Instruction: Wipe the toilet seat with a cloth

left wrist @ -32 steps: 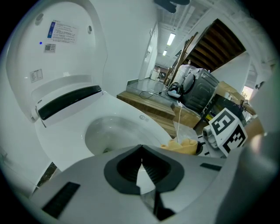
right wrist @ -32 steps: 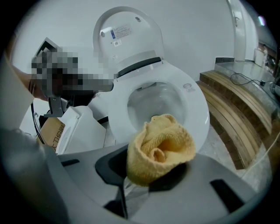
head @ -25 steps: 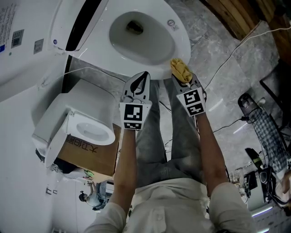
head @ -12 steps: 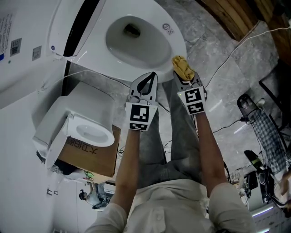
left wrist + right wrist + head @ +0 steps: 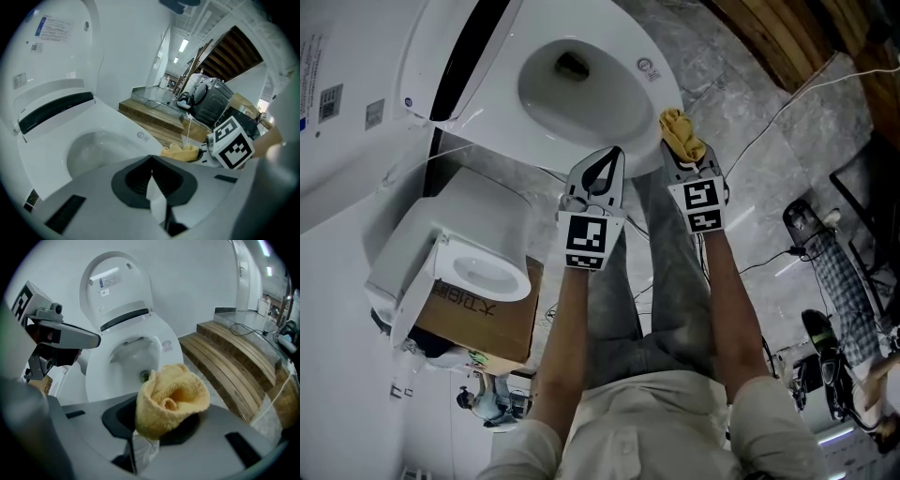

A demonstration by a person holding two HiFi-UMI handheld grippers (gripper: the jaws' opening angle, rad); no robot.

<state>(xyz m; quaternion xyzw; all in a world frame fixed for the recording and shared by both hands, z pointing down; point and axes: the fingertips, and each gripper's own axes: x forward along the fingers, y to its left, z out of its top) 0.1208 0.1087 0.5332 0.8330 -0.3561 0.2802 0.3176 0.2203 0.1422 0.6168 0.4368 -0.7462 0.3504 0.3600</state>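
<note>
The white toilet seat [image 5: 661, 103] rings the open bowl, with the lid [image 5: 441, 47] raised behind it. My right gripper [image 5: 680, 141] is shut on a bunched yellow cloth [image 5: 682, 134], which hangs just off the seat's front right rim; I cannot tell whether it touches. The cloth [image 5: 171, 397] fills that gripper's jaws, with the seat [image 5: 164, 341] beyond. My left gripper [image 5: 602, 167] is shut with nothing in it, just short of the seat's front edge. In the left gripper view the seat [image 5: 126, 129] and the cloth [image 5: 180, 152] lie ahead of the gripper [image 5: 151, 161].
A small white bin [image 5: 459, 248] on a cardboard box [image 5: 478, 319] stands left of my legs. Wooden steps [image 5: 234, 357] rise to the right. A white cable [image 5: 778, 108] crosses the grey marble floor [image 5: 741, 178], and clutter [image 5: 825, 272] sits at far right.
Both grippers have shifted slightly right along the seat's front rim, the cloth moving with the right one. Jaw states are unchanged.
</note>
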